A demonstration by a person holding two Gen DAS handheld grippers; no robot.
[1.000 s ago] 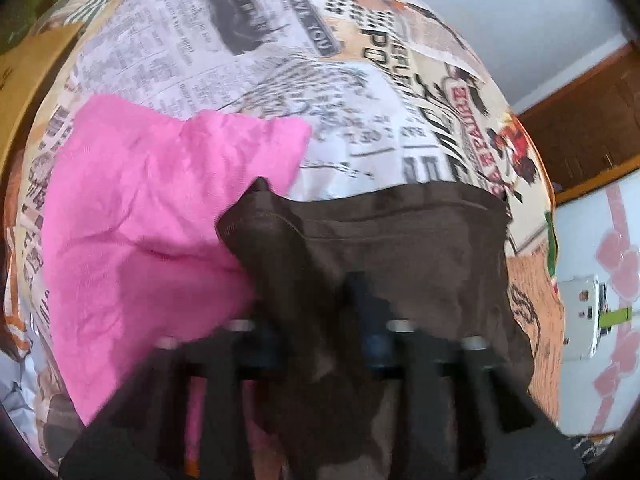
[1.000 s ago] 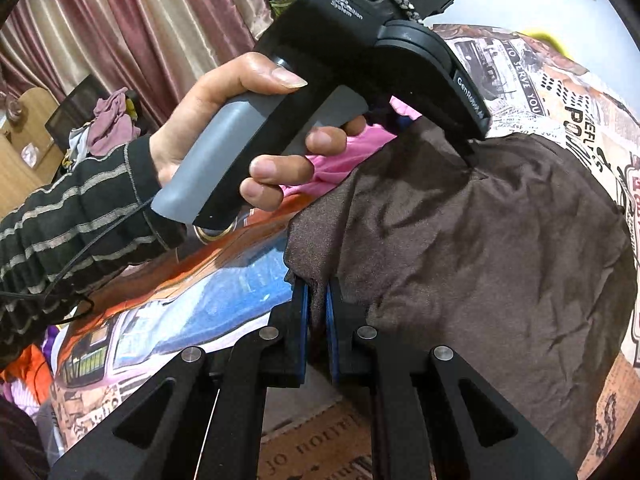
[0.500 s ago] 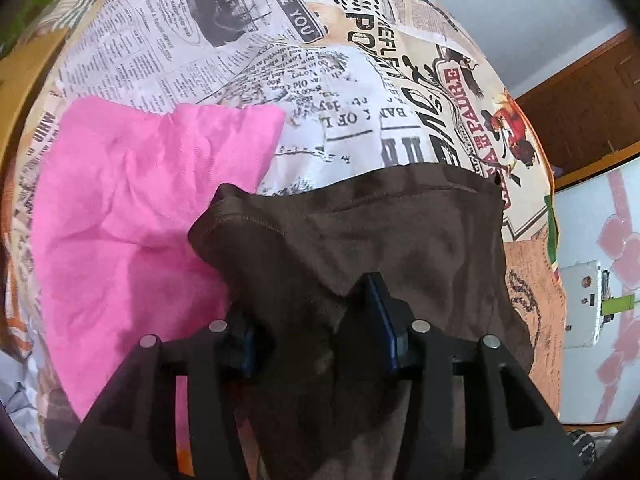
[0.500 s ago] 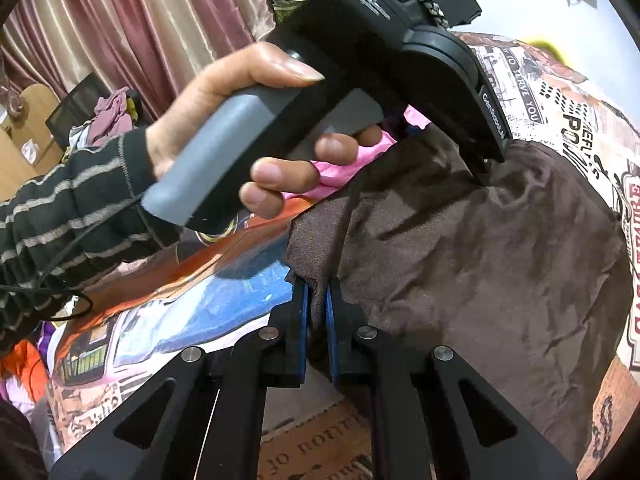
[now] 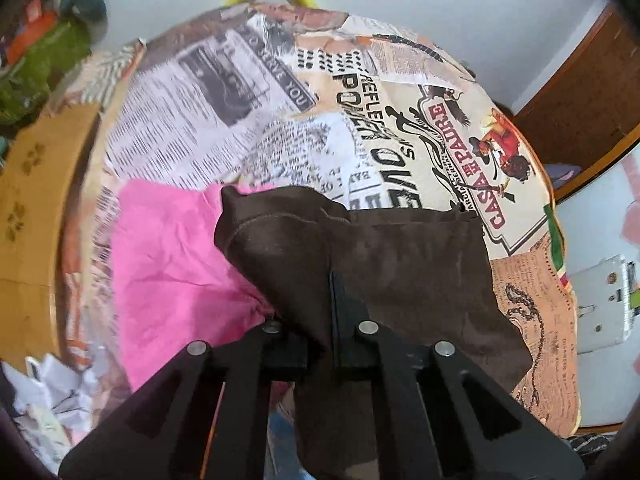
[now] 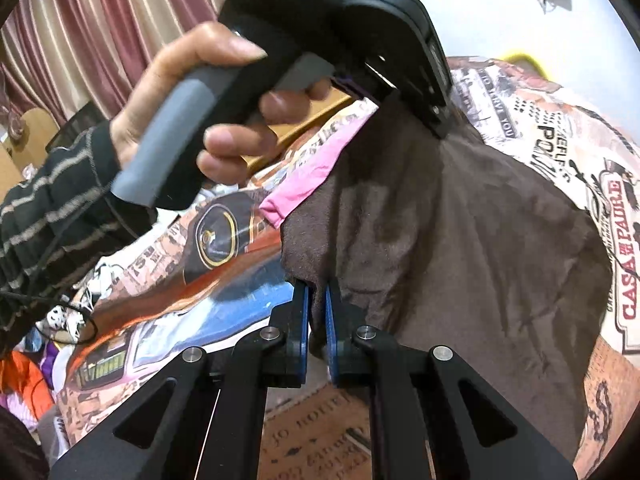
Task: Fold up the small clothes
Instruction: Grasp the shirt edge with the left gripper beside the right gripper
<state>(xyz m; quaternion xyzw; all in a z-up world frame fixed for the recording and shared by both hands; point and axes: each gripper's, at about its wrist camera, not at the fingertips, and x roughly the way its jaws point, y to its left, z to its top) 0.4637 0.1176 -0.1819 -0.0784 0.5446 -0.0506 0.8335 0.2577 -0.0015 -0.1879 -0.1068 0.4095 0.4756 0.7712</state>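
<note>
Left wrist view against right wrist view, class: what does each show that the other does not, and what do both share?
Only the left wrist view shows the wide spread of the pink cloth, the white wall socket and the left gripper from behind, shut on the brown garment.

Only the right wrist view shows the person's hand on the left tool's grey handle, the striped sleeve, the curtains and the right gripper pinching a brown edge.

Both share the brown garment and the newspaper-print cover.
</note>
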